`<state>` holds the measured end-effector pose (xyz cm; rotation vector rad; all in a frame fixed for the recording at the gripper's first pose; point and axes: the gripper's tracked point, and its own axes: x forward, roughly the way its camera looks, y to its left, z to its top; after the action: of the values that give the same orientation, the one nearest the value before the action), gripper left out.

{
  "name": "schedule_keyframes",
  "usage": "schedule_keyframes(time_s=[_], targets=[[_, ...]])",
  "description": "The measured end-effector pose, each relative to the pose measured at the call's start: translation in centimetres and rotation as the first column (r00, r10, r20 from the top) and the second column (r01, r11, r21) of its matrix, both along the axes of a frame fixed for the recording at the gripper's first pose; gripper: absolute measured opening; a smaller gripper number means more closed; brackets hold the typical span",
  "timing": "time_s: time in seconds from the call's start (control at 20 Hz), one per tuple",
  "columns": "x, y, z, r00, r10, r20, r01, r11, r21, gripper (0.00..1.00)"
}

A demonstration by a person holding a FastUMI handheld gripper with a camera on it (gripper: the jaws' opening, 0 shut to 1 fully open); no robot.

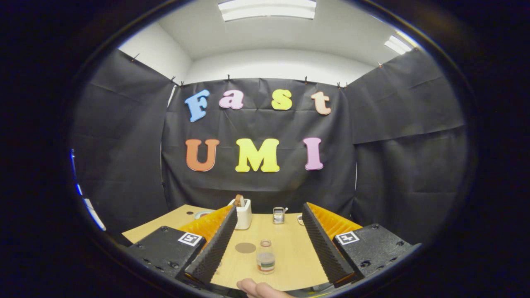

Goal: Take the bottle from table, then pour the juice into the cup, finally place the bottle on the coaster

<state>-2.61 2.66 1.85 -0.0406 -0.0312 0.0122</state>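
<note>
Gripper (269, 244) spread wide, pinching nothing; juice bottle (266, 257) upright between fingers near desk's (290, 252) front edge, coaster (245, 248) just beside.

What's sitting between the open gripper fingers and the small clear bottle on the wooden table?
Nothing visible. The small clear bottle stands upright on bare wooden table, between the gripper's spread fingers, with the round brown coaster beside it.

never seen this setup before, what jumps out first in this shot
The open tongs stand out first: two black ribbed fingers with orange backs, spread wide over a wooden table. Between them stands a small clear bottle, not yet gripped, with a round brown coaster just beside it. Beyond the fingers, at the table's far end, sit a white holder and a small glass cup.
</note>
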Motion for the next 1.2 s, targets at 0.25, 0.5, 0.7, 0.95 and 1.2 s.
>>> schedule_keyframes(time_s=[0.25,0.5,0.7,0.95,1.2], targets=[[0.2,0.9,-1.3,1.0,-0.005,-0.002,0.004,0.999,-0.048,1.0],[0.6,1.8,-3.5,1.0,0.0,-0.002,0.0,0.995,-0.099,1.0],[1.6,1.8,-5.5,0.999,0.007,-0.036,-0.01,0.996,-0.084,1.0],[2.9,1.5,-8.1,0.997,0.002,-0.076,-0.007,0.998,-0.057,1.0],[4.5,0.8,-11.3,0.993,-0.009,-0.118,0.005,0.999,-0.039,1.0]])
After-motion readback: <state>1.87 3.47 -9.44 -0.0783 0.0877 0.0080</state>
